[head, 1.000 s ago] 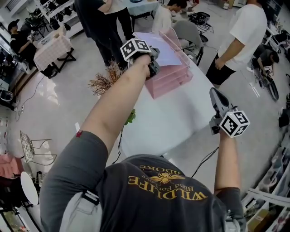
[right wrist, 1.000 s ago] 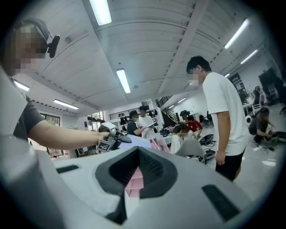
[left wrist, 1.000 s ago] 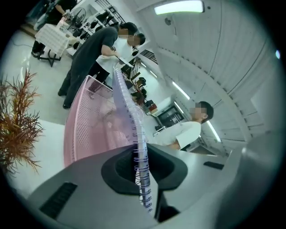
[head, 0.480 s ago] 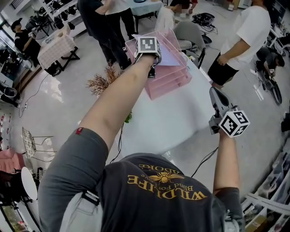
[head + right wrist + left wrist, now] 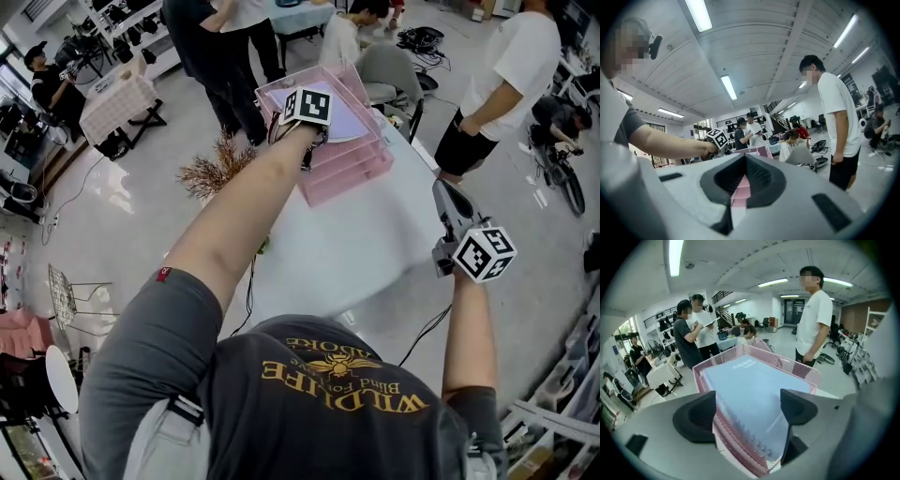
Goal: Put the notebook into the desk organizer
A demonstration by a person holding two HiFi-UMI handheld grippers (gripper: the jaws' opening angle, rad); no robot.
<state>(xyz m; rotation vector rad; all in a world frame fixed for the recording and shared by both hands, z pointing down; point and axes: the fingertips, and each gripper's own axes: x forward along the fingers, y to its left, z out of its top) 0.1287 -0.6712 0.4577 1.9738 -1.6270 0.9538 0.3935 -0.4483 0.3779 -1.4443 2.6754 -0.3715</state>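
The pale blue spiral notebook [image 5: 740,380] lies in the pink mesh desk organizer [image 5: 806,371], pointing away between the left gripper [image 5: 747,409]'s opening jaws. The right gripper [image 5: 443,197], farther back, is closed.

The head view looks steeply down on the worktop [image 5: 347,244]. The left gripper view hangs close over the desk organizer [image 5: 806,371]; the right gripper view sees that same organizer farther off, beyond its claw [image 5: 743,164].

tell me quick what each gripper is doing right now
Left gripper: jaws opening, notebook between them but not gripped, lying in the organizer.
Right gripper: shut, empty.
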